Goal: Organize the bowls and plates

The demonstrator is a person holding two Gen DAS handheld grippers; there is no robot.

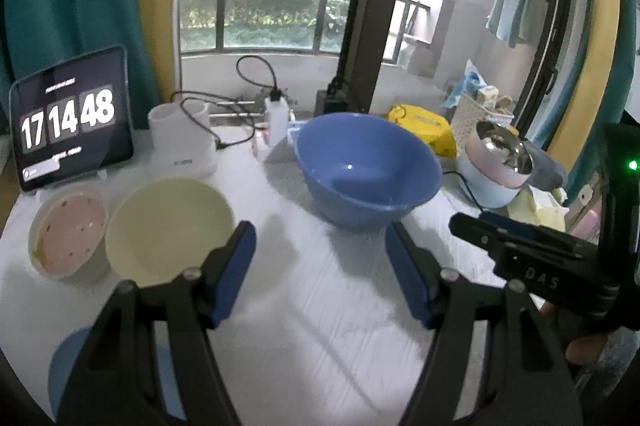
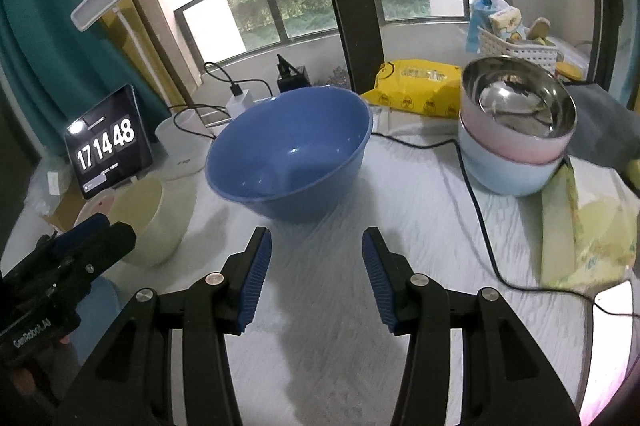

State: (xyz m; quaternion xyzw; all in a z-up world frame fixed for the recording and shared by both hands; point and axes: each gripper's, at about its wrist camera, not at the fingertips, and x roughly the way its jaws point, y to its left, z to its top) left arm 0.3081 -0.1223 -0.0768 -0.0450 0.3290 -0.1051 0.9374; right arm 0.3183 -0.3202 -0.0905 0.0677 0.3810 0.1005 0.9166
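A large blue bowl (image 1: 366, 168) (image 2: 290, 150) stands mid-table, tilted on its base. To its left sit a cream bowl (image 1: 168, 230) (image 2: 154, 222) and a pink dish (image 1: 68, 234). At the right, a steel-lined pink bowl is nested in a pale blue bowl (image 1: 496, 162) (image 2: 516, 130). My left gripper (image 1: 320, 266) is open over bare table just short of the blue bowl, with nothing between its fingers. My right gripper (image 2: 316, 274) is open too, empty, in front of the same bowl. A blue plate (image 1: 70, 366) lies under the left gripper's left finger.
A tablet clock (image 1: 70, 122) (image 2: 108, 142), a white lamp base (image 1: 182, 138), a charger with black cables (image 1: 276, 118) (image 2: 476, 202), a yellow packet (image 2: 418, 86) and a white basket (image 2: 516, 46) line the back. Yellow-green cloth (image 2: 588, 246) lies at the right edge.
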